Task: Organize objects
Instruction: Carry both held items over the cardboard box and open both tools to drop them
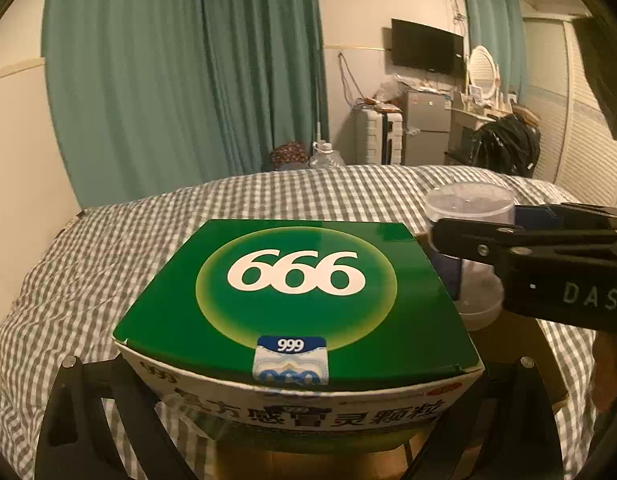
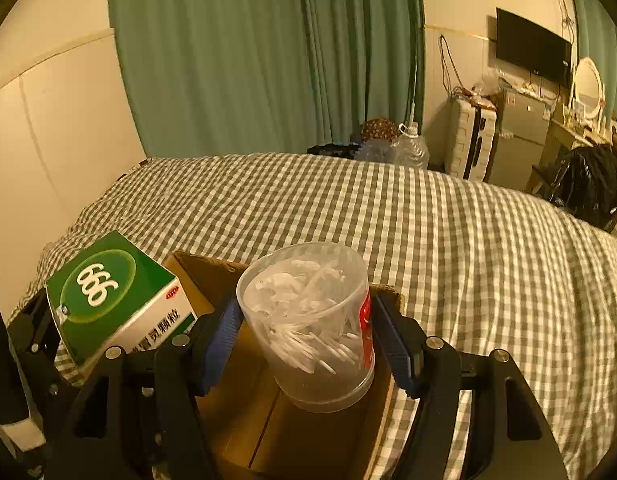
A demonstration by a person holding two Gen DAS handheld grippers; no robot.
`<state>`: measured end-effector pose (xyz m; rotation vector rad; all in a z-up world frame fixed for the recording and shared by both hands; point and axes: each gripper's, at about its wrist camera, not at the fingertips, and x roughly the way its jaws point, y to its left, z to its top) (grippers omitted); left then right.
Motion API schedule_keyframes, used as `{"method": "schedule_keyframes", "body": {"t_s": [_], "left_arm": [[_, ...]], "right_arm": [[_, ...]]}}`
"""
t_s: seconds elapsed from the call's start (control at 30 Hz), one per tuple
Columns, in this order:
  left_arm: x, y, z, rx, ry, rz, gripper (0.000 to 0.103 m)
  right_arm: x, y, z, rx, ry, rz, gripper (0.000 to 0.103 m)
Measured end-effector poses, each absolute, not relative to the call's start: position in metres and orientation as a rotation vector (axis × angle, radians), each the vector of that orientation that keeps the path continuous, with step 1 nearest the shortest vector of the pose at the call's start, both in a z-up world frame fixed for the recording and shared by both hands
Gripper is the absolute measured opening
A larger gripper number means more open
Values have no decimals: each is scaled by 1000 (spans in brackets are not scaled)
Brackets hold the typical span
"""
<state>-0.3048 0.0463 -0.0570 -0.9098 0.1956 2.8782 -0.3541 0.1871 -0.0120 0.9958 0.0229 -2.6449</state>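
Observation:
A green medicine box (image 1: pixel 296 292) marked "666" fills the left wrist view. My left gripper (image 1: pixel 298 362) is shut on its two sides and holds it level. From the right wrist view the green box (image 2: pixel 108 292) hangs at the left, beside an open cardboard box (image 2: pixel 236 400) on the bed. My right gripper (image 2: pixel 306 312) is shut on a clear plastic jar (image 2: pixel 308 344) of white floss picks, its blue pads (image 2: pixel 222 340) pressed against the jar's sides. The jar tilts slightly over the cardboard box's inside. In the left wrist view the jar (image 1: pixel 468 200) and right gripper (image 1: pixel 528 248) sit just right of the green box.
A grey-and-white checked bedspread (image 2: pixel 428 232) covers the bed under everything. Beyond the bed are green curtains (image 2: pixel 248 60), large water bottles (image 2: pixel 408 148), a white suitcase (image 2: pixel 470 140), a small fridge (image 2: pixel 516 132), a wall TV (image 2: pixel 532 46) and a black bag (image 2: pixel 592 184).

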Motion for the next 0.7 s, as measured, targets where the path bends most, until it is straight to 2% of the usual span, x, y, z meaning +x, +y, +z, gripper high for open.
{"method": "schedule_keyframes", "body": {"t_s": [0.17, 0.2, 0.23, 0.3, 0.47, 0.7], "left_arm": [[-299, 52, -64, -911, 194, 2837, 99], [-297, 53, -63, -913, 197, 2837, 99], [-295, 54, -63, -917, 197, 2837, 102], [-290, 55, -58, -923, 191, 2837, 103], [-274, 58, -30, -878, 187, 2880, 103], [-231, 54, 25, -800, 158, 2933, 103]], "right_arm": [[-349, 195, -14, 984, -36, -2654, 67], [-346, 198, -10, 970, -45, -2662, 70], [-343, 202, -5, 950, -54, -2677, 77], [-336, 206, 7, 919, -63, -2699, 79], [-308, 213, 43, 859, -26, -2748, 85], [-247, 232, 95, 801, 23, -2821, 87]]}}
